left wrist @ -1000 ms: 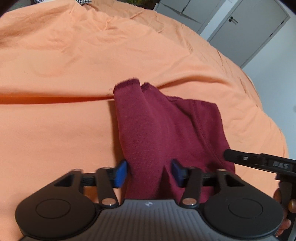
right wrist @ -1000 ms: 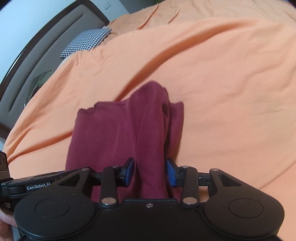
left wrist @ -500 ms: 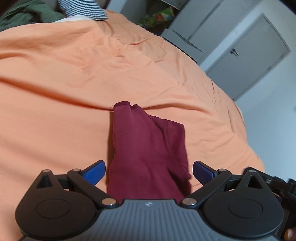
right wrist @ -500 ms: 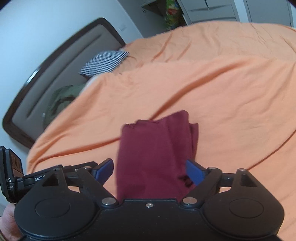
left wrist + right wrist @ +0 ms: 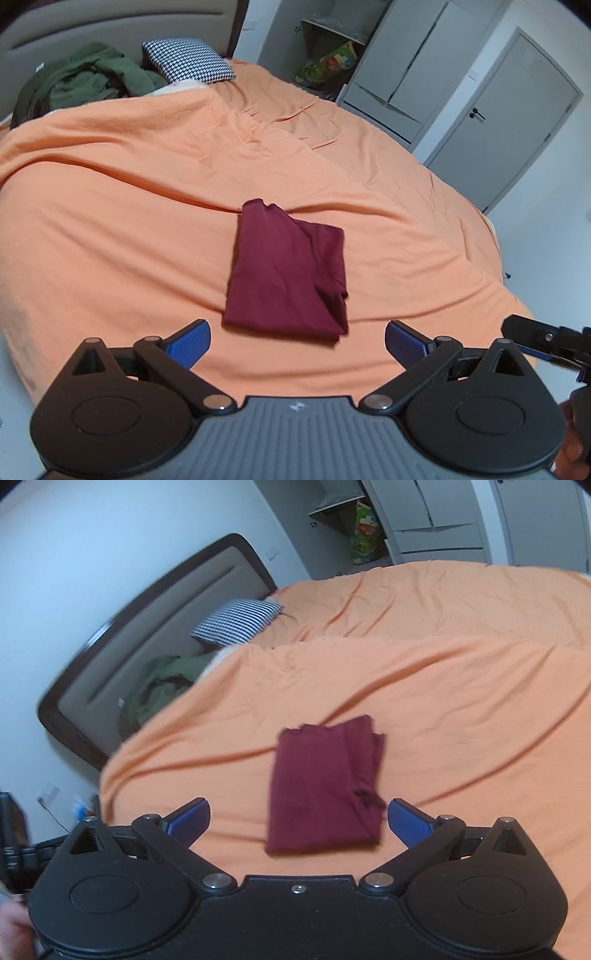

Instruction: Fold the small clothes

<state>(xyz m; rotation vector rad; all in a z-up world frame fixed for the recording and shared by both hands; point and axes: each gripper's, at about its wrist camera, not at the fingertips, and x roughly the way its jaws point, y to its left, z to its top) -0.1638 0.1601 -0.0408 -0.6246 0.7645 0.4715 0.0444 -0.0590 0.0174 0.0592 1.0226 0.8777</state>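
Observation:
A small maroon garment (image 5: 288,273) lies folded into a compact rectangle on the orange bed cover (image 5: 110,229); it also shows in the right wrist view (image 5: 325,786). My left gripper (image 5: 297,341) is open and empty, raised back from the garment's near edge. My right gripper (image 5: 298,819) is open and empty too, just short of the garment. Part of the right gripper (image 5: 543,341) shows at the right edge of the left wrist view.
A checked pillow (image 5: 188,64) and a green heap of clothes (image 5: 85,79) lie at the headboard (image 5: 147,635). Grey wardrobes (image 5: 413,66) and a door (image 5: 502,122) stand beyond the bed. The bed's near edge drops off at the left (image 5: 107,775).
Both grippers were shut on the garment's near edge, then opened and let it go. Both have pulled back and up, so the garment looks smaller and lies flat.

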